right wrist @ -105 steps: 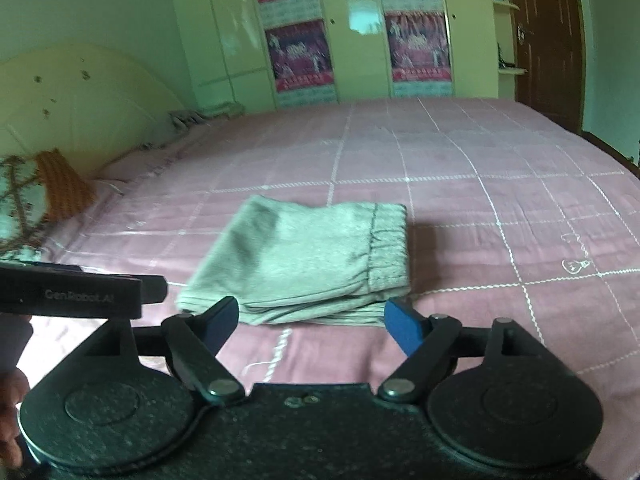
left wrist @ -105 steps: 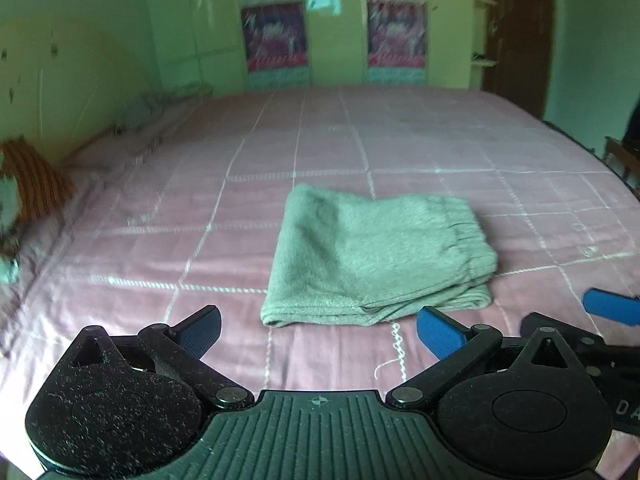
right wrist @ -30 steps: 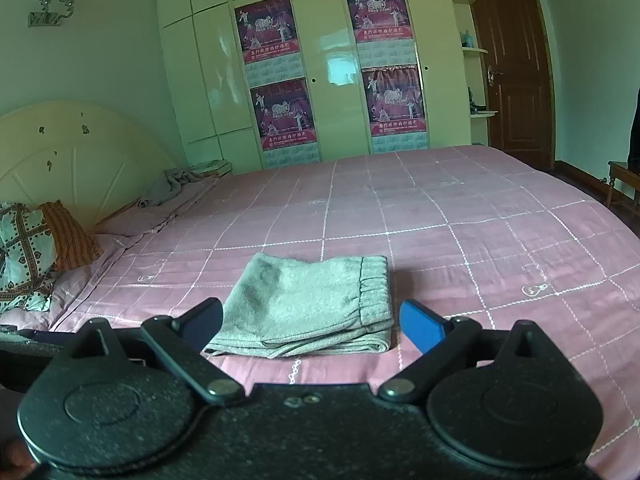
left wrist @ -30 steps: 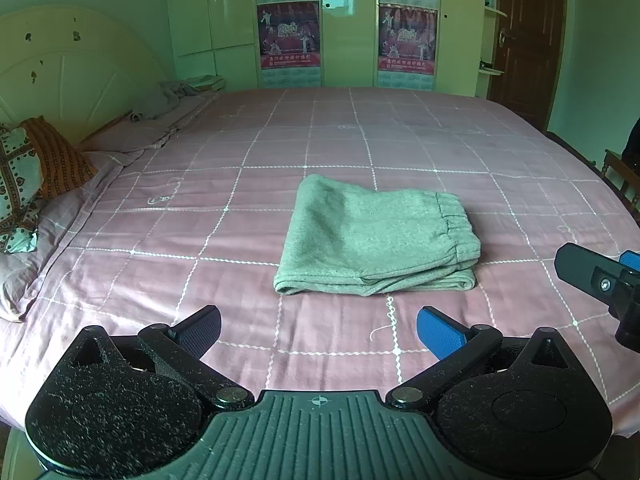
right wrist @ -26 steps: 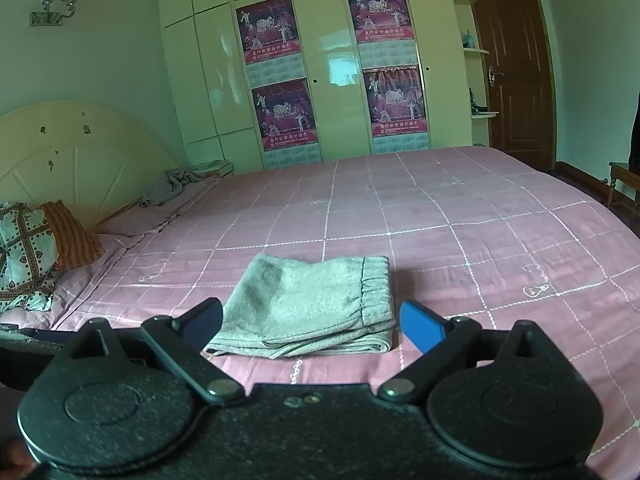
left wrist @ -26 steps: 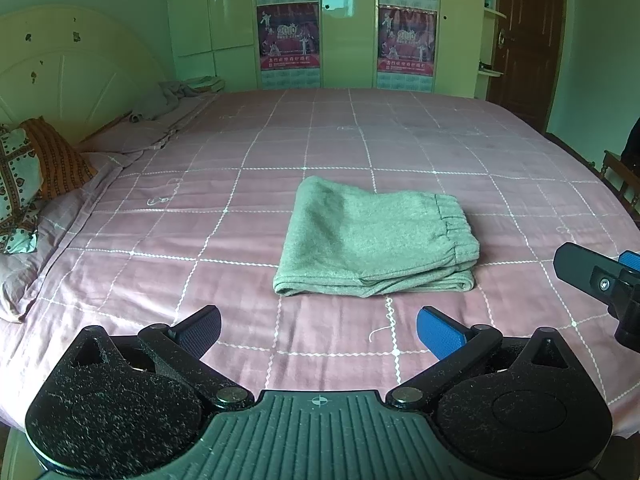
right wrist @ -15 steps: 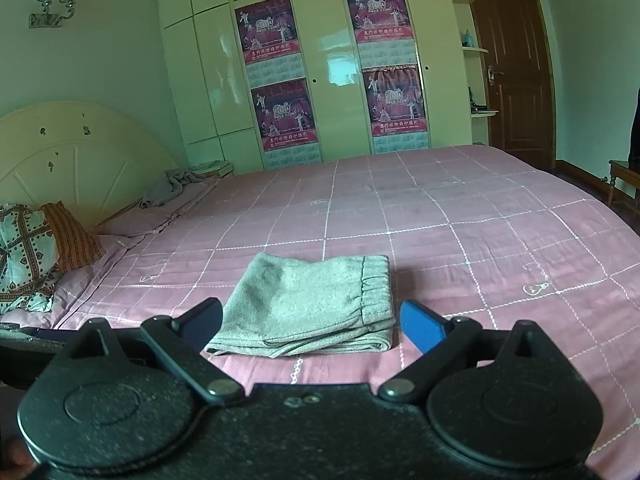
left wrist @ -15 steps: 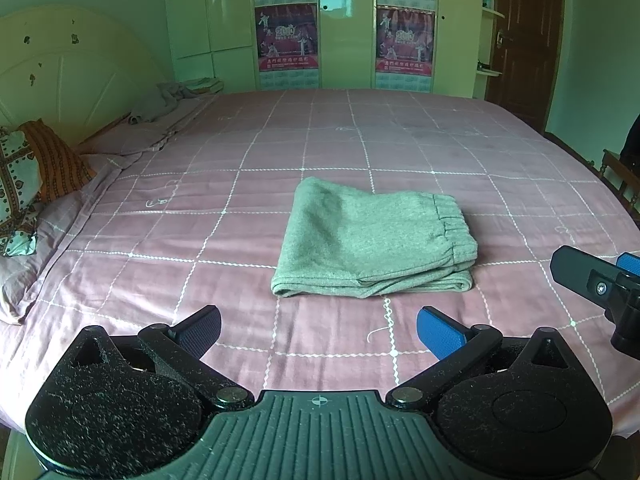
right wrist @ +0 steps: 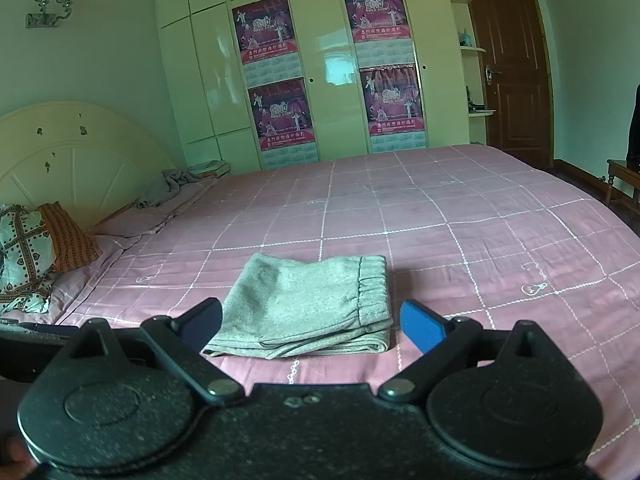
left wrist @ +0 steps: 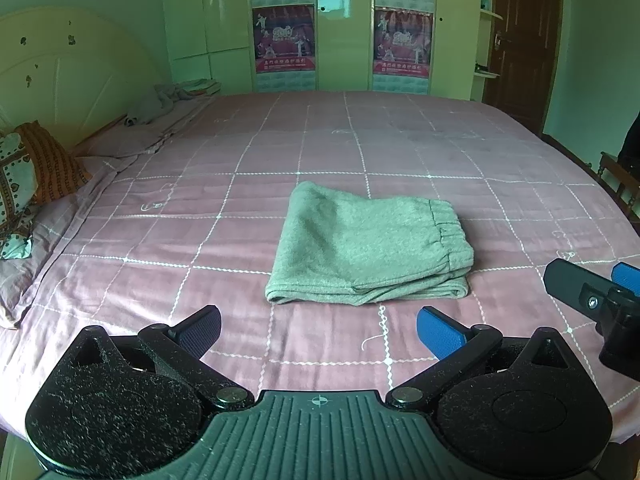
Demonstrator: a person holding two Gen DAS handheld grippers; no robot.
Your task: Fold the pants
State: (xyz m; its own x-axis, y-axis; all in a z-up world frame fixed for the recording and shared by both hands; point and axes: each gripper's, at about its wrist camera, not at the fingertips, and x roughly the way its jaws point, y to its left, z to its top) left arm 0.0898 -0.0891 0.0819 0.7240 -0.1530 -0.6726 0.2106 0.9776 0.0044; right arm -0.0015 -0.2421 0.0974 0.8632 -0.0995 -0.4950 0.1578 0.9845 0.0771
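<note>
The left gripper point(left wrist: 318, 330) is held with its two blue-padded fingers point(left wrist: 438, 332) spread wide apart and nothing between them; it is kept above the near part of the bed, clear of the cloth. The right gripper point(right wrist: 312, 322) is likewise seen released, its fingers point(right wrist: 422, 326) parted and empty, with the near edge of the garment showing through the gap but not touched. In the left wrist view, part of the right gripper's black body point(left wrist: 600, 300) is seen at the right edge, beside the left one.

The pants point(left wrist: 370, 248), grey-green and folded into a compact rectangle of several layers, are laid flat just ahead of both grippers, near the middle of the bed. The gathered elastic waistband point(left wrist: 450, 224) is turned to the right side, and the stacked folded edges face the grippers.

The bed is covered by a pink bedspread point(left wrist: 440, 152) crossed by white stitched lines. Patterned pillows point(right wrist: 36, 256) are propped at the far left against a cream headboard point(right wrist: 80, 152), and a crumpled grey cloth point(right wrist: 172, 186) is left at the far corner. Behind the bed, pale wardrobe doors point(right wrist: 332, 60) carrying posters are seen, and a dark wooden door point(right wrist: 508, 60) to the right.
</note>
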